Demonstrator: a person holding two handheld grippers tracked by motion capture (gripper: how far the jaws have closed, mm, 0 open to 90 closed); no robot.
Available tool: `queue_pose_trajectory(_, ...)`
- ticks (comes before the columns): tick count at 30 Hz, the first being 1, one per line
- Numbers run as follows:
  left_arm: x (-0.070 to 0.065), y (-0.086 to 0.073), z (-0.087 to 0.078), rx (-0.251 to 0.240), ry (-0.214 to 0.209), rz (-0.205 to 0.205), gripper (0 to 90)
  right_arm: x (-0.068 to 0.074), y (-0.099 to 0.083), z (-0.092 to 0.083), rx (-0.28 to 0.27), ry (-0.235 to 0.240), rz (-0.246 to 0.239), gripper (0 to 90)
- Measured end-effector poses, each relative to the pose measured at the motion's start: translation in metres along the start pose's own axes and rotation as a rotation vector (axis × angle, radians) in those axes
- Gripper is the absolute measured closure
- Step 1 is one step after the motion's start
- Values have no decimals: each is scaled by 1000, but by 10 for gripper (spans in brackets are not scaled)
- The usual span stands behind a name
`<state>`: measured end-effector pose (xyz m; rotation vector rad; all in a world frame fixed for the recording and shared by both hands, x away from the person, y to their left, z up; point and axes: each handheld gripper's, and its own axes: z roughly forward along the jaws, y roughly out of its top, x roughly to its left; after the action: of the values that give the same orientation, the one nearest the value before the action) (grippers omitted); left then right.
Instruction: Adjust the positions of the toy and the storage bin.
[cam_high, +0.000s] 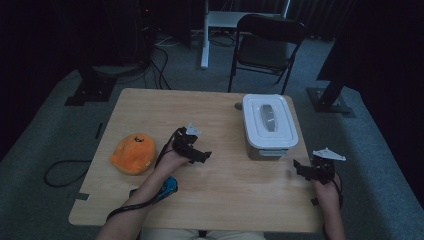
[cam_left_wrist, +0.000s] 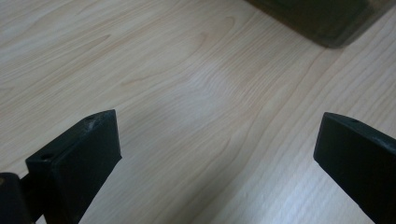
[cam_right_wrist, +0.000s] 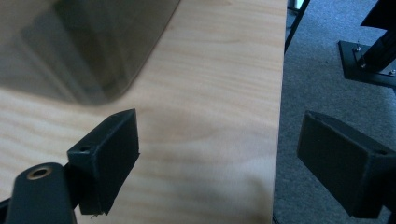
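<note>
1. The left gripper (cam_high: 199, 154) hovers over the middle of the wooden table (cam_high: 225, 200), somewhat nearer the near edge, held in the person's left hand (cam_high: 170, 159). In the left gripper view its two black jaws stand spread wide with bare wood between them, holding nothing.
2. The right gripper (cam_high: 300, 169) sits at the right edge of the table, towards the near right corner. In the right gripper view its jaws are also spread wide and empty; one hangs over the wood, the other past the table's edge above the grey carpet (cam_right_wrist: 327, 70).
3. The white lidded box (cam_high: 269, 125) stands on the far right part of the table, closed, its lid bearing a recessed grey handle. It lies between the two grippers and beyond them, closer to the right one, touching neither.
4. A corner of the box's translucent wall shows at the top left of the right gripper view (cam_right_wrist: 84, 51), just ahead of the jaws.
5. An orange plush toy (cam_high: 133, 153) rests near the left edge of the table, just beside the left hand and apart from it.
6. A blue object (cam_high: 169, 187) lies by the left forearm near the near edge; what it is cannot be told.
7. A black folding chair (cam_high: 267, 47) stands on the floor beyond the far edge.
</note>
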<state>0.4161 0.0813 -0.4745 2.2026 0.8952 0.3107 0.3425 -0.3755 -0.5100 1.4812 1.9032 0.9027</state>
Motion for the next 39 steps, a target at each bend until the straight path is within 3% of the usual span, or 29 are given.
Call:
queue_pose_trajectory(4, -4, 10, 12, 5, -1, 18, 13, -3, 5, 6, -2, -2, 9, 125)
queue_pose_trajectory(9, -9, 21, 28, 19, 4, 34, 12, -7, 10, 13, 3, -30, -18, 125)
queue_pose_trajectory(14, -10, 30, 43, 36, 6, 34, 12, -13, 15, 19, -16, -8, 26, 125)
queue_pose_trajectory(20, -10, 43, 61, 39, 29, 22, 12, -14, 24, 32, -3, -22, 20, 125)
queue_pose_trajectory(27, -16, 56, 82, 45, 39, 16, 12, -20, 35, 46, -18, -5, 90, 125)
queue_pose_trajectory(33, -21, 69, 96, 36, 34, 18, 12, -23, 41, 53, -13, -17, 96, 125)
queue_pose_trajectory(39, -22, 71, 107, 42, 38, 7, 12, -22, 40, 58, -21, -18, 112, 125)
